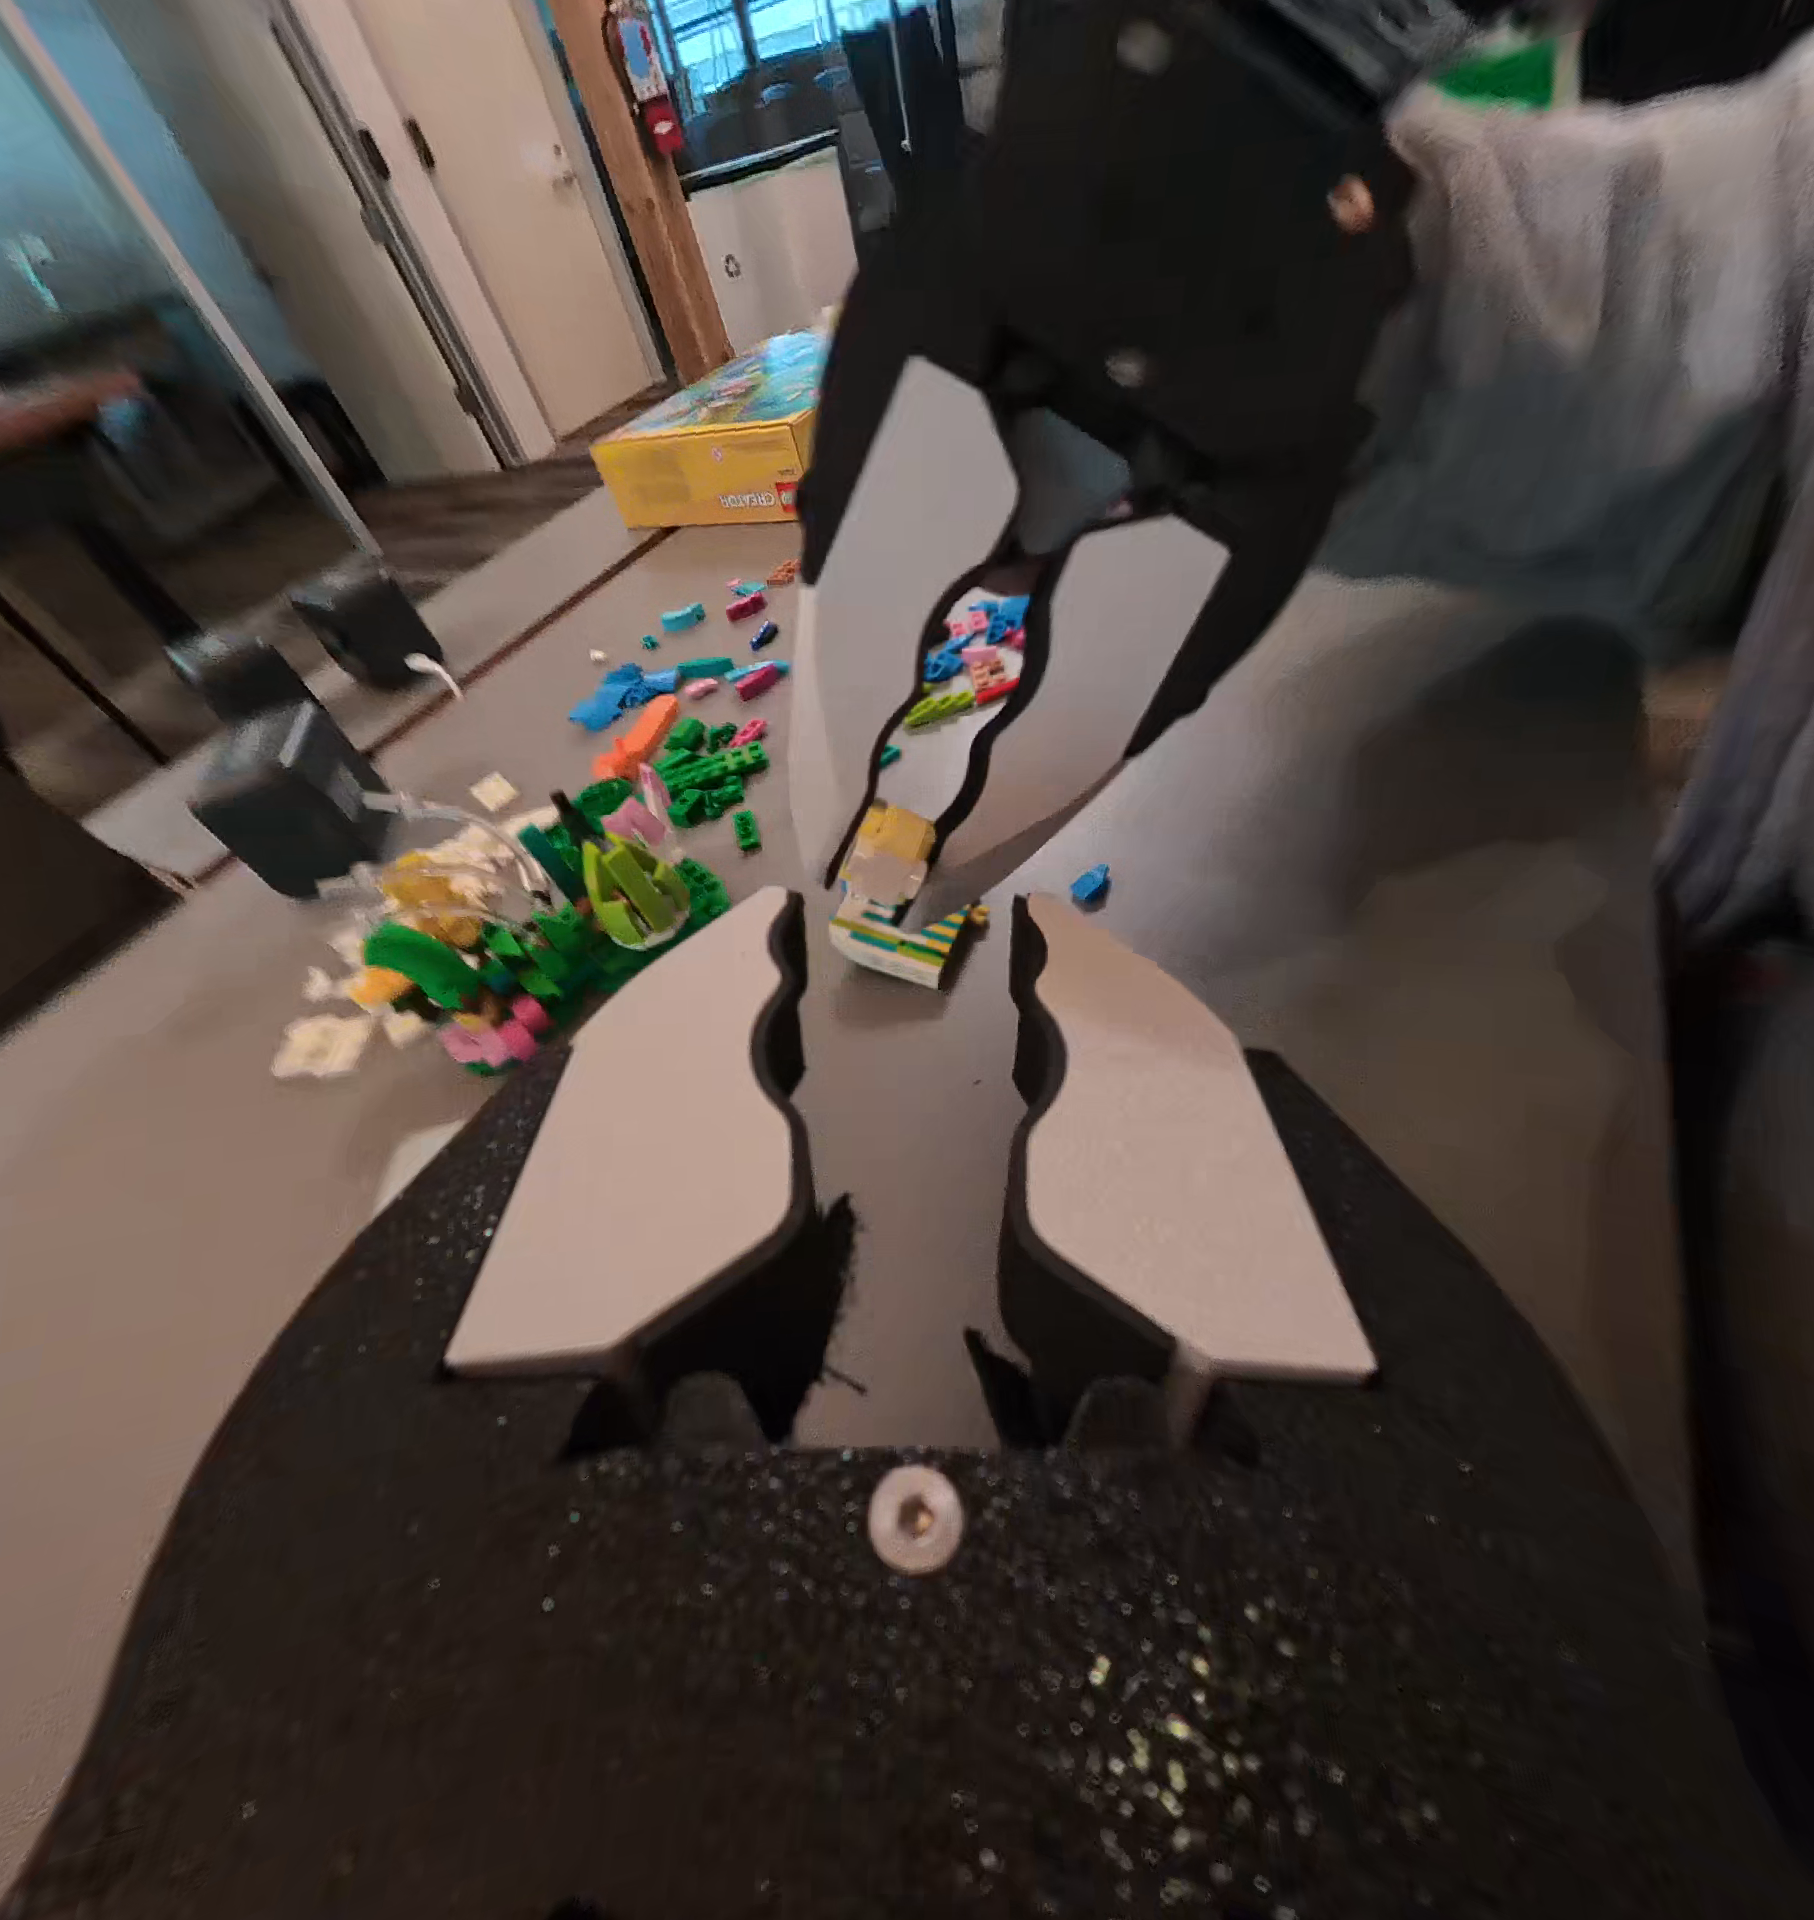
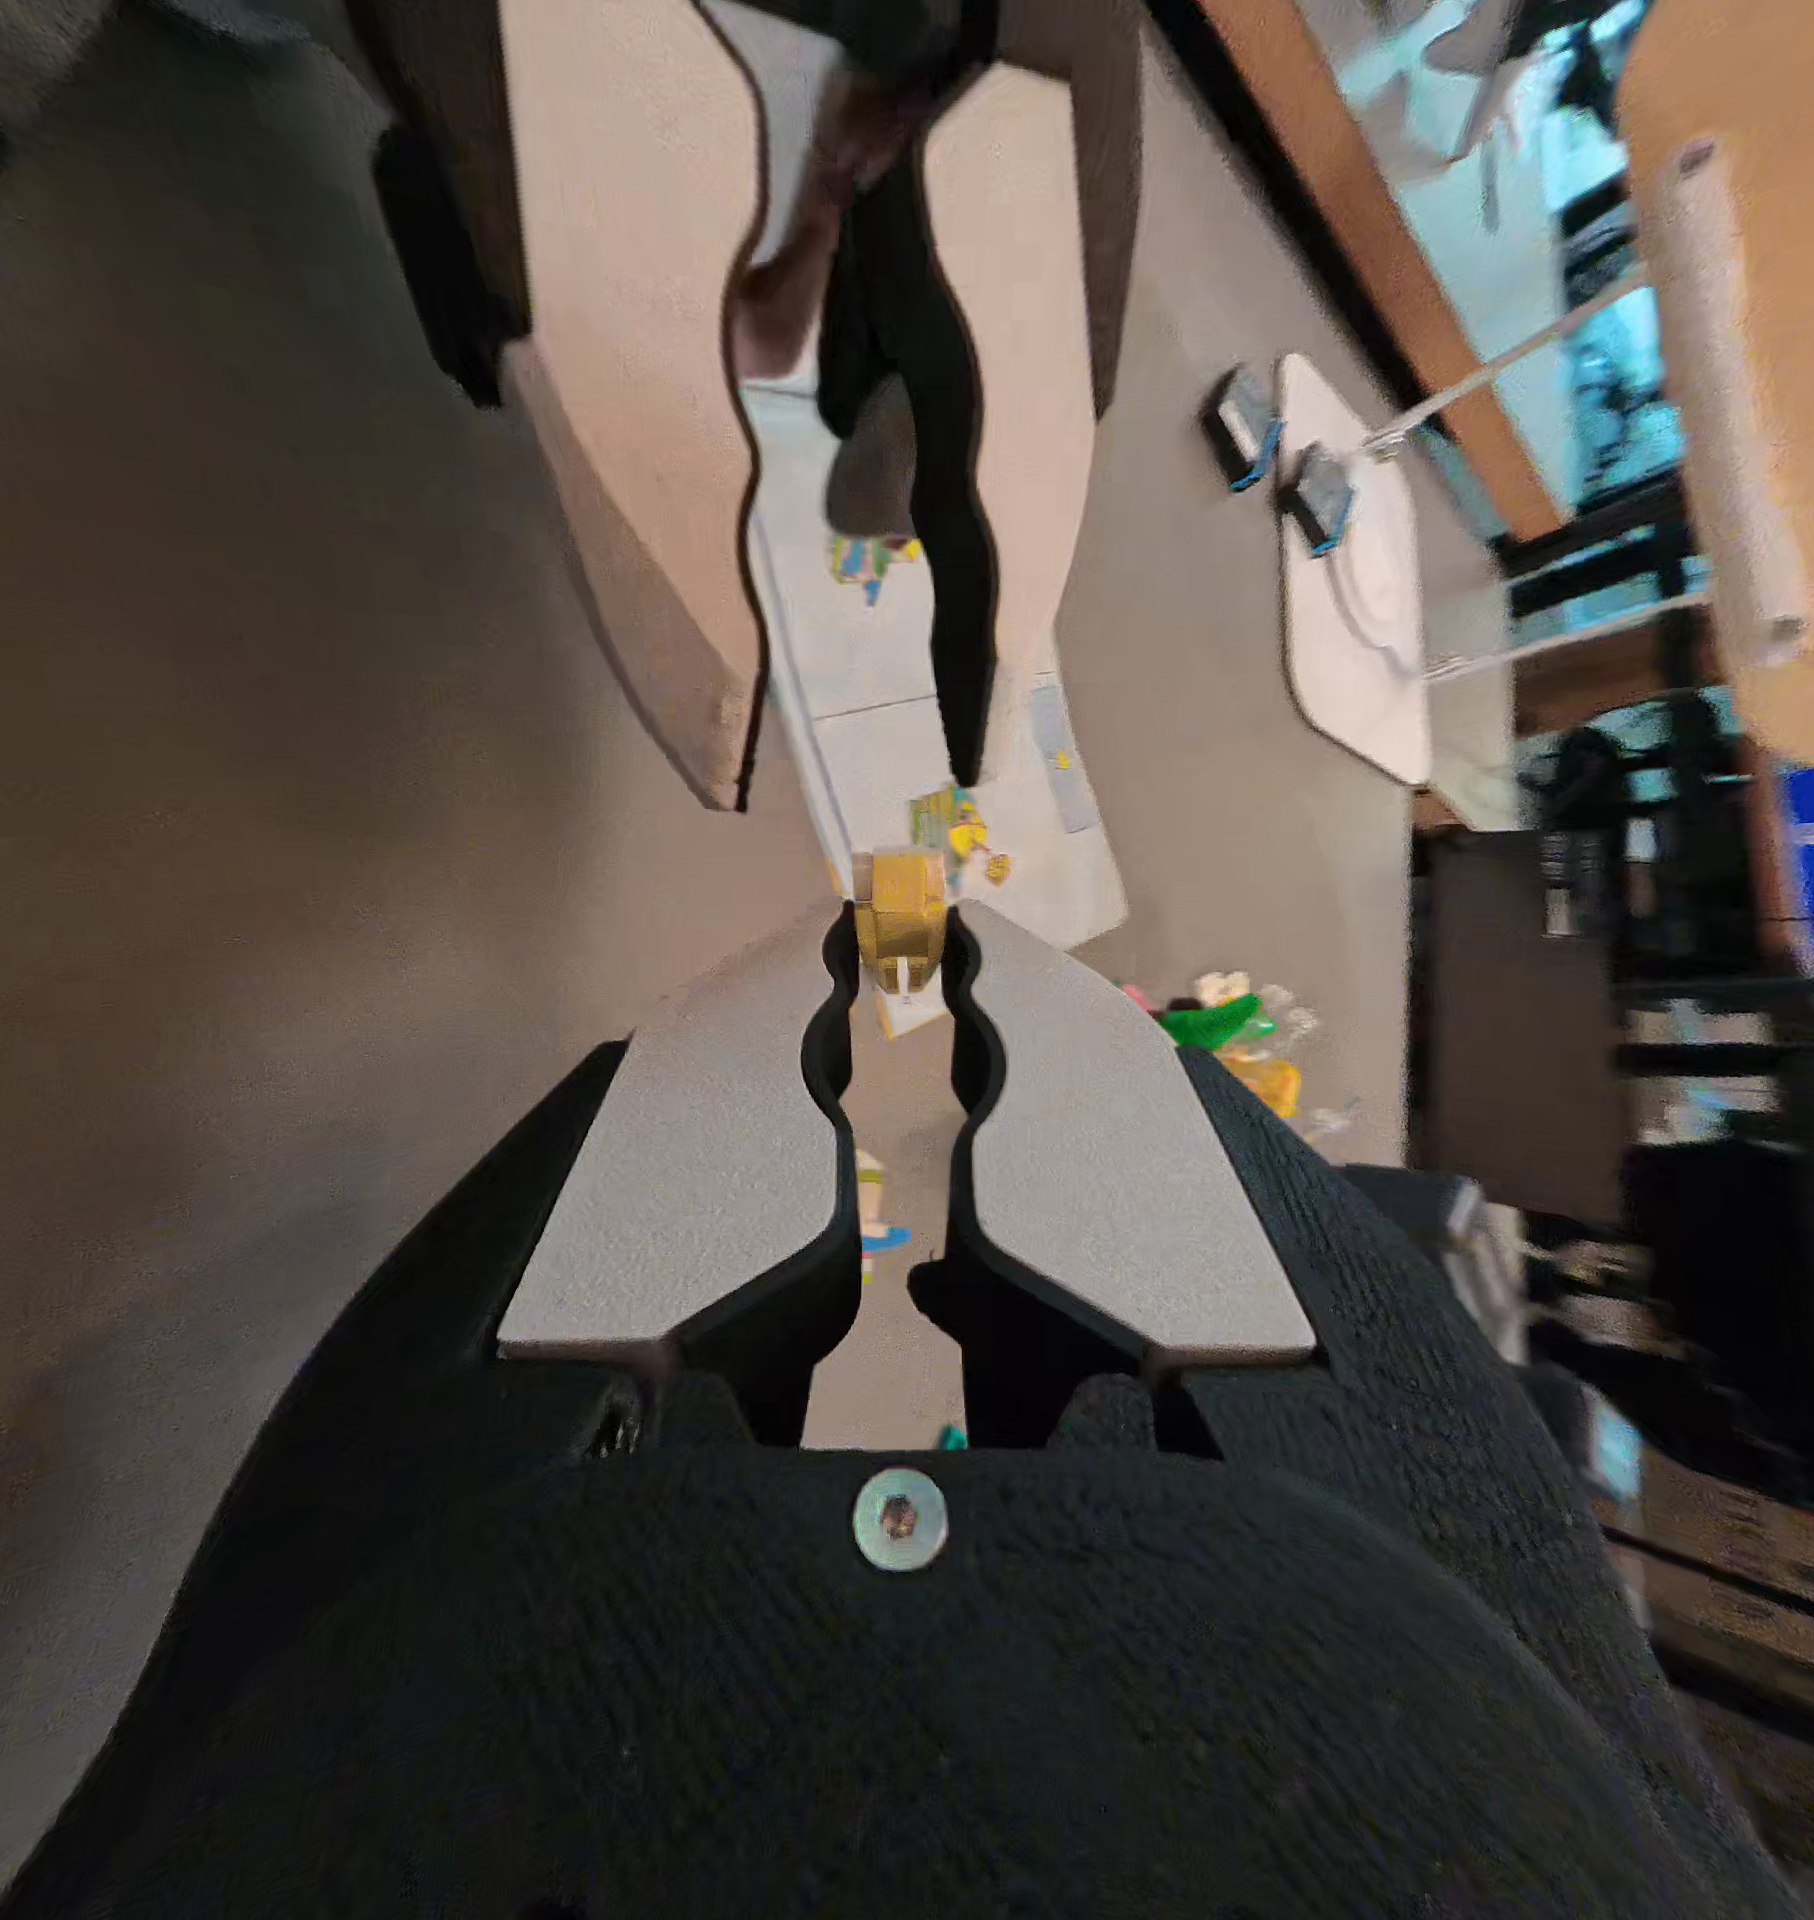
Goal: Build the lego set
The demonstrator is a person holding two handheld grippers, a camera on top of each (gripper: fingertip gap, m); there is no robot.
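Observation:
My right gripper [image 2: 900, 916] is shut on a small yellow Lego piece [image 2: 898, 899]. In the left wrist view it comes down from above [image 1: 882, 885], holding the yellow piece [image 1: 898, 831] right over a small white build with teal and yellow stripes [image 1: 898, 945] on the grey table. I cannot tell whether piece and build touch. My left gripper [image 1: 908, 914] is open and empty, its fingertips just in front of the striped build, one on either side. It also shows at the top of the right wrist view [image 2: 851, 790], jaws apart.
A green plant build with clear bags [image 1: 529, 935] lies left of the left gripper. Loose green, blue and pink bricks [image 1: 716, 727] lie beyond, then a yellow box [image 1: 716, 457]. Black blocks with cables [image 1: 290, 790] sit at the left edge. An open instruction booklet [image 2: 996, 727] lies behind. A grey sleeve [image 1: 1609, 312] is on the right.

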